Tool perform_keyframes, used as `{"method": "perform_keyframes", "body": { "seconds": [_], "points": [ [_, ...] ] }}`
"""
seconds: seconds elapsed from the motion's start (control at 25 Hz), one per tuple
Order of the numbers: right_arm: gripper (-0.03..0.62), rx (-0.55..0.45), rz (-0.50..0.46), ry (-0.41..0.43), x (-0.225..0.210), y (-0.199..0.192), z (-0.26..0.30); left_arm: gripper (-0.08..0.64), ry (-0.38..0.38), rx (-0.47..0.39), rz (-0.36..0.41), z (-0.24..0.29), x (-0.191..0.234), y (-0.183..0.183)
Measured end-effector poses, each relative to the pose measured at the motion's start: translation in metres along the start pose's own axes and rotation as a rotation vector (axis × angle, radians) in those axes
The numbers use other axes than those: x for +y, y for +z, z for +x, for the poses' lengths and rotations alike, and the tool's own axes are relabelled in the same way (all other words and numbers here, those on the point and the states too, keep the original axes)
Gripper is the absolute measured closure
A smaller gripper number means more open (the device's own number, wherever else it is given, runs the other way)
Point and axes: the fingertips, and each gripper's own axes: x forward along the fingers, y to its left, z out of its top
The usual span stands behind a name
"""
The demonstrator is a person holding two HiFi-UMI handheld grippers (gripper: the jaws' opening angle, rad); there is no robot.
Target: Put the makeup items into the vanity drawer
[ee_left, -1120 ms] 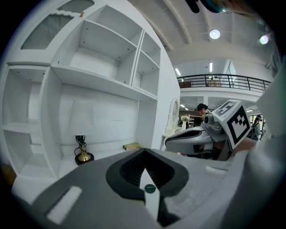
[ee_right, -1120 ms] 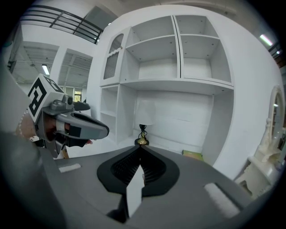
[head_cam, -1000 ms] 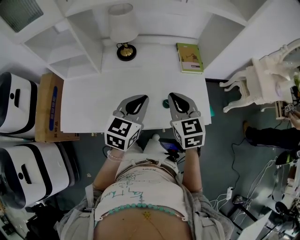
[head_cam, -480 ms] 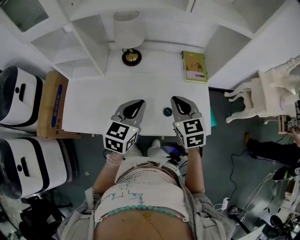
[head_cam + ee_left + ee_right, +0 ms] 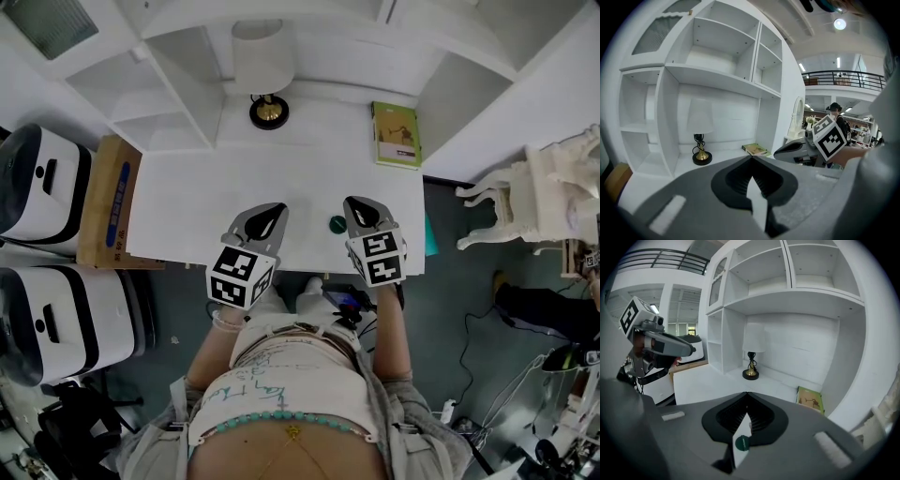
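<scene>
Ahead, open desktop (image 5: pixel 187 216) beyond green item (image 5: pixel 337 224)

Grey left gripper (image 5: pixel 277 207) and right gripper (image 5: pixel 350 201) bear black-and-white marker cubes (image 5: pixel 241 277); white scribble-print top (image 5: pixel 281 375), turquoise bead necklace (image 5: pixel 281 414).

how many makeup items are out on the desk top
1: a small dark green round item on the desk, between the left gripper and the right gripper, close to the right one. Others could be hidden under the grippers.
</scene>
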Motion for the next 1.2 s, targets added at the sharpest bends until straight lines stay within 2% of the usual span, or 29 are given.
{"method": "perform_keyframes", "body": {
  "seconds": [0.76,1.2],
  "points": [
    [0.563,0.205,-0.035,0.084,-0.006,-0.067,0.058,0.559,0.124,0.027,-0.05,-0.02,0.031,-0.015],
    [0.563,0.319,-0.082,0.123,-0.008,-0.111,0.075,0.559,0.166,0.033,-0.074,-0.028,0.043,-0.022]
  ]
}}
